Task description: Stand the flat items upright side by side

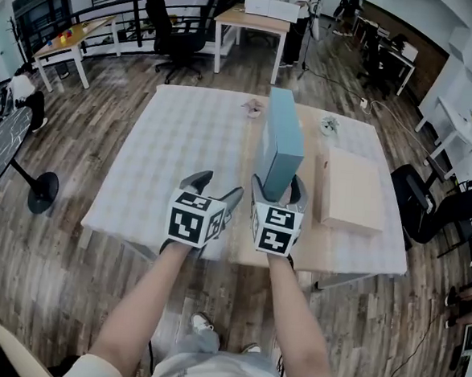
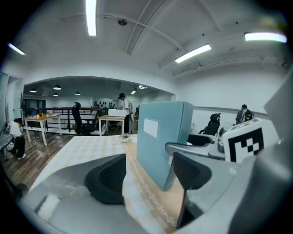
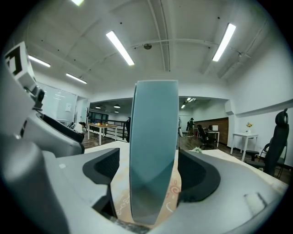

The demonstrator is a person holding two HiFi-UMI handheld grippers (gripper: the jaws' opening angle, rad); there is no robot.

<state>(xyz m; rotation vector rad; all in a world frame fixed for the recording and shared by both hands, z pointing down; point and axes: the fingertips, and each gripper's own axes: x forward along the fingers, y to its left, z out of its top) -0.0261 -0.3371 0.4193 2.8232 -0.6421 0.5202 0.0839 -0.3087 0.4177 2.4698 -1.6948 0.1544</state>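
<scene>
Open-plan office; cloth-covered worktop (image 1: 183, 140) in front of the person.

Right tongs (image 3: 149, 173): open. The teal box (image 1: 280, 138) stands between the pads. There is a visible gap on the left pad side, and the right pad is close to the box face or just brushing it. No real grip.

Left tongs (image 1: 217, 189): open, empty, just left of the right tongs at the near edge.

The teal box is upright on its long edge, about mid-width of the worktop, running from the near edge toward the far edge. The tan box (image 1: 350, 190) lies flat toward the right edge, apart from the teal one.

Judgement: the step in hand is letting go of the teal box.
- Draw the right tongs straight back along the box faces. Any sideways drift could tip such a narrow-footed box.
- Keep the left tongs near as a stop.
- Then raise the tan box with its faces parallel to the teal one, close on its right.
</scene>
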